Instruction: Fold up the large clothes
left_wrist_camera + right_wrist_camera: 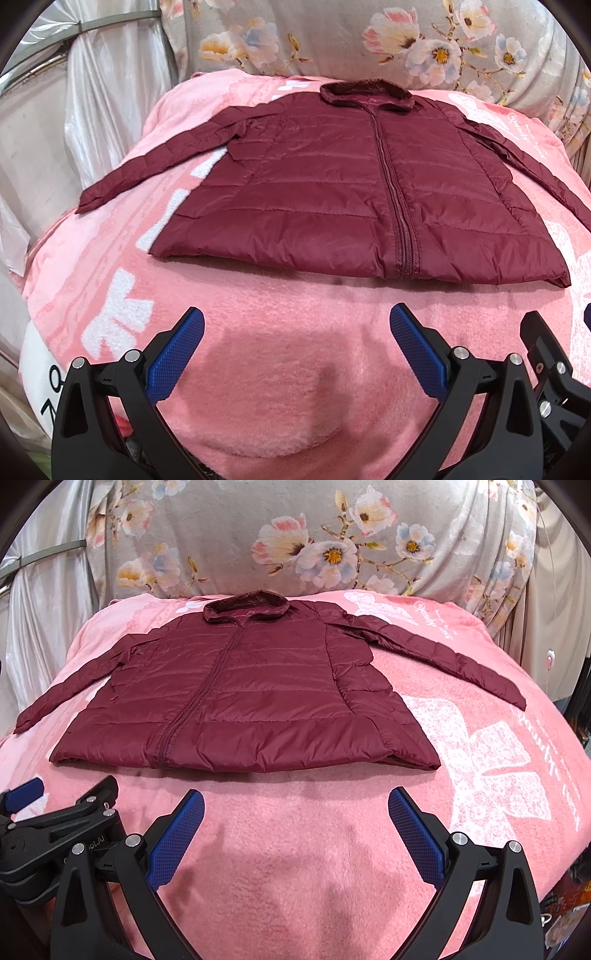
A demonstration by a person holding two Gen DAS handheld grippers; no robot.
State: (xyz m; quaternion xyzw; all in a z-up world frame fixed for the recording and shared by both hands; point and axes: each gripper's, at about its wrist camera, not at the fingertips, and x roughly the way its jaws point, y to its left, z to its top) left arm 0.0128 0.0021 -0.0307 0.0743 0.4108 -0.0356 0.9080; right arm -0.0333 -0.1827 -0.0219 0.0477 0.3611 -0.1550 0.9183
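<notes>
Jacket point(354, 192), dark red and zipped, lies flat on the pink blanket point(288, 369), sleeves spread left and right. Left gripper point(295, 314) and right gripper point(295, 797) are near its hem, both wide open, holding nothing.

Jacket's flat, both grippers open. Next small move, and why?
Probably reach the left gripper forward-left to the left sleeve: the jacket lies flat, zipped, sleeves splayed on the pink blanket, nothing folded, and the right gripper is also empty.

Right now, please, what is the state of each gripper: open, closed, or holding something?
Left gripper: open, holding nothing, above the pink blanket.
Right gripper: open, holding nothing, short of the maroon jacket.
</notes>
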